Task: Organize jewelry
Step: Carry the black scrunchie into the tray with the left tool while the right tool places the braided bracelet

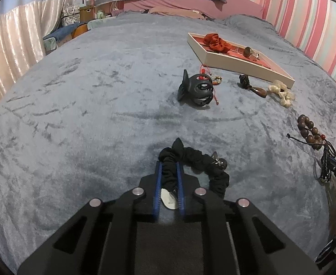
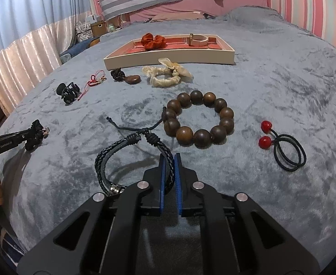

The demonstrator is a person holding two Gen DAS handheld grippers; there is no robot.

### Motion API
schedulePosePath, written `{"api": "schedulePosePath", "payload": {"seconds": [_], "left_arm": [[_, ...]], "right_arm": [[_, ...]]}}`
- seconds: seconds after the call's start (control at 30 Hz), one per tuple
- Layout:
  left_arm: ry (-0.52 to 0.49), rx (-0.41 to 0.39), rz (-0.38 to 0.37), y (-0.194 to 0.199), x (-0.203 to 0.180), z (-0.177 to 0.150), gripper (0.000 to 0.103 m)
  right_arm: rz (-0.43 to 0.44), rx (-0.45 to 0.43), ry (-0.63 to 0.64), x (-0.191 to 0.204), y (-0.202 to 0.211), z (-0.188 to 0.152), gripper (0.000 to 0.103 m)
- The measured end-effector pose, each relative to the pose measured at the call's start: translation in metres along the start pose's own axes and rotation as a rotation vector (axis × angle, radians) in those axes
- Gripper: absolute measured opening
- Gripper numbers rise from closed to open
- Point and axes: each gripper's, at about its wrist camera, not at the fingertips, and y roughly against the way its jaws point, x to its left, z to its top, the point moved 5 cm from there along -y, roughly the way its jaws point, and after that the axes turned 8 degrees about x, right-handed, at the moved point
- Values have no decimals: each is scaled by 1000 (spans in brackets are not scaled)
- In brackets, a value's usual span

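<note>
- The grey blanket (image 2: 271, 87) carries everything.
- The cream tray (image 2: 168, 60) at the far side holds a red scrunchie (image 2: 153, 41).
- The left gripper (image 1: 169, 167) clamps a black scrunchie (image 1: 204, 162) on the blanket.
- The right gripper (image 2: 169, 160) pinches a braided leather bracelet (image 2: 113, 160) beside the wooden bead bracelet (image 2: 197, 119).

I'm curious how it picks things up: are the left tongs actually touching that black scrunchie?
Touching. In the left wrist view the left tongs are shut on the black scrunchie: the fabric is pinched between both blue fingers, no gap showing.
</note>
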Motion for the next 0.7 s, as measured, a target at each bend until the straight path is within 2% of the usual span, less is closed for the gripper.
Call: {"api": "schedulePosePath", "payload": {"seconds": [0.43,0.7], "left_arm": [[-26,-106,-23,35,-10,13,12],[-18,-142,-49,51,-13,45,12]], "right_arm": [[6,-14,-29,-9,7,10,8],[11,-71,-37,-21,23,53,8]]}}
